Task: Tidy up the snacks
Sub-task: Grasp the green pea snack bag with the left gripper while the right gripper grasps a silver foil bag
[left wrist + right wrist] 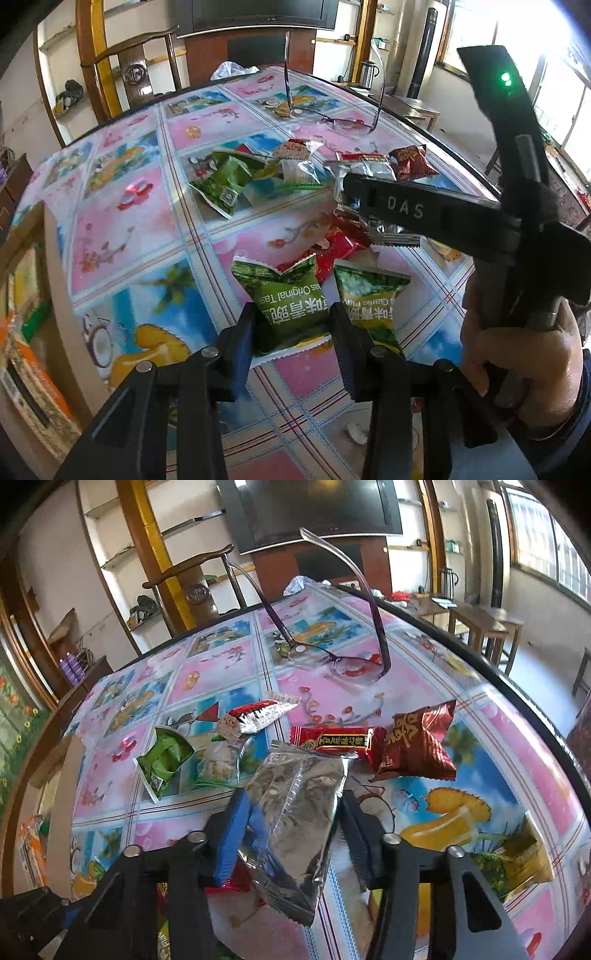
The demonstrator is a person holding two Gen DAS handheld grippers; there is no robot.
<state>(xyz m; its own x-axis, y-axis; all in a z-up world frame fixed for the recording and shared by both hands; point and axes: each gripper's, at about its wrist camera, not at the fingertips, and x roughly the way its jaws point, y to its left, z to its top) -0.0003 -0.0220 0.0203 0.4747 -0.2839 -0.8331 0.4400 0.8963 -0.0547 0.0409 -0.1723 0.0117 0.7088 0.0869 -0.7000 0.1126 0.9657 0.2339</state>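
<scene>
My left gripper (291, 328) is open around a green snack packet (286, 299) that lies on the table; a second green packet (369, 295) lies just right of it. My right gripper (291, 819) is shut on a silver foil packet (295, 812); it shows in the left wrist view (384, 206) holding that packet (364, 173) above a red packet (340, 243). Further back lie a crumpled green packet (162, 760), a clear packet (221, 764), a red-and-white bar (255, 712), a red bar (332, 740) and a dark red packet (417, 746).
A pair of glasses (332, 661) stands upside down on the far part of the round table with its patterned cloth (129, 229). A wooden chair (133, 74) stands behind the table. A cardboard box (29, 332) sits at the table's left edge.
</scene>
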